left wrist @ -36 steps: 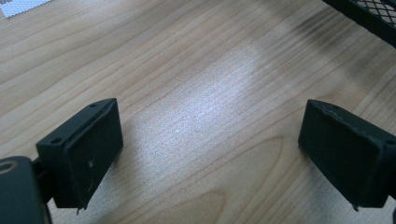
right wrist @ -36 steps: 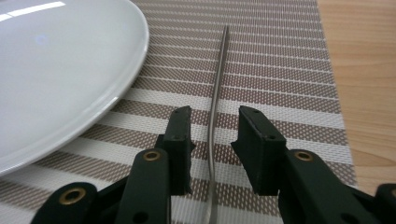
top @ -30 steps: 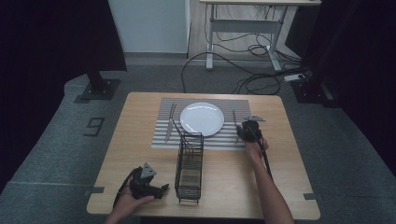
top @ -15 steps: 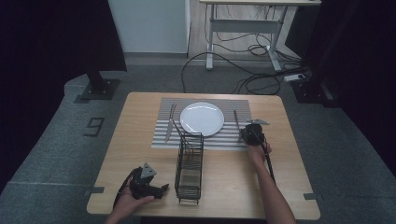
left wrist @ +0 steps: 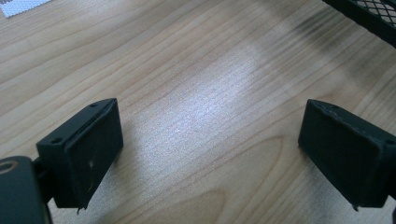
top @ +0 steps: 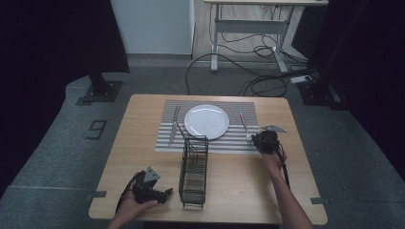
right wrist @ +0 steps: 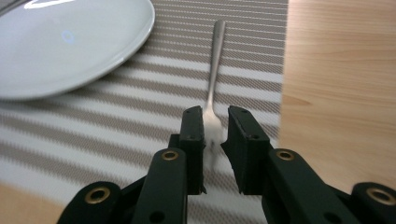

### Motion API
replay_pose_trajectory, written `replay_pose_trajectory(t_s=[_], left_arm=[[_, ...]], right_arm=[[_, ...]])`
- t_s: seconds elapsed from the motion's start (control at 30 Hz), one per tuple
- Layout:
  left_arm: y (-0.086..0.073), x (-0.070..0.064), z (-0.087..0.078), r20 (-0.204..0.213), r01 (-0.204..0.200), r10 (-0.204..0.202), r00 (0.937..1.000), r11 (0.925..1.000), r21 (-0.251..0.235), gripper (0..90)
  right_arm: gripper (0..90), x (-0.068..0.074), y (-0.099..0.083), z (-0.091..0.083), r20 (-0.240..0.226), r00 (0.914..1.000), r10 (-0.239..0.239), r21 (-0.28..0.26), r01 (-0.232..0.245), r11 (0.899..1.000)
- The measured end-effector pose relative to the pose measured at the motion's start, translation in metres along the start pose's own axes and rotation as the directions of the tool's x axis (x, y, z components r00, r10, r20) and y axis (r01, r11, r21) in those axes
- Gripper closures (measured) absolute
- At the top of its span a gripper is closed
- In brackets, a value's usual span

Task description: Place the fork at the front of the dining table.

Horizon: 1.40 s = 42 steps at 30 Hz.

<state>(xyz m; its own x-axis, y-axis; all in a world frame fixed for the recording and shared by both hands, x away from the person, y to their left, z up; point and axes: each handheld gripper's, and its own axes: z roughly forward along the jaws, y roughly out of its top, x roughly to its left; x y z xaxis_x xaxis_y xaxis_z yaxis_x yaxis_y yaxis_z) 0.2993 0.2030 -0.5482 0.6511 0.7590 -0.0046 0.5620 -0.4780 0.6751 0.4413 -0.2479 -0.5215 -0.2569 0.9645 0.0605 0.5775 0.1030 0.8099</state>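
Right tool (right wrist: 215,128) lowered, jaws closing round fork (right wrist: 215,79).

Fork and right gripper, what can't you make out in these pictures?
- Fork: in the right gripper view its tines sit blurred between the right gripper's jaws, so contact can't be told.
- Plate: cut off by that view's top and left edges.
- Rack: cut off at the left gripper view's top right corner.

fork (right wrist: 213,122) tines blurred between the tongs
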Motion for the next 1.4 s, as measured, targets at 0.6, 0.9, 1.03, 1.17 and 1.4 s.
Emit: replay_pose_trajectory(t_s=[0.6, 0.9, 1.03, 1.17, 1.4], left_arm=[[0.0, 0.0, 0.0, -0.002, 0.0, 0.0, 1.0, 1.0, 0.0, 6.5], [0.0, 0.0, 0.0, -0.001, 0.001, -0.001, 1.0, 1.0, 0.001, 6.5], [0.0, 0.0, 0.0, -0.001, 0.003, -0.003, 1.0, 1.0, -0.001, 6.5], [0.0, 0.0, 0.0, -0.001, -0.001, 0.001, 1.0, 1.0, 0.001, 6.5], [0.0, 0.0, 0.0, -0.002, -0.001, 0.001, 1.0, 1.0, 0.001, 6.5]], right_arm=[[72.1, 0.012, -0.021, 0.007, -0.025, 0.9981, -0.057, 0.054, 0.059, 0.997], [71.8, 0.023, -0.008, 0.025, -0.024, 0.999, -0.038, 0.06, 0.039, 0.997], [71.5, 0.028, -0.003, 0.033, -0.028, 0.999, -0.036, 0.055, 0.037, 0.998], [69.2, 0.028, -0.004, 0.035, -0.028, 0.9992, -0.027, 0.051, 0.029, 0.998], [52.0, 0.029, -0.005, 0.026, -0.055, 0.9974, -0.046, 0.075, 0.05, 0.996]])
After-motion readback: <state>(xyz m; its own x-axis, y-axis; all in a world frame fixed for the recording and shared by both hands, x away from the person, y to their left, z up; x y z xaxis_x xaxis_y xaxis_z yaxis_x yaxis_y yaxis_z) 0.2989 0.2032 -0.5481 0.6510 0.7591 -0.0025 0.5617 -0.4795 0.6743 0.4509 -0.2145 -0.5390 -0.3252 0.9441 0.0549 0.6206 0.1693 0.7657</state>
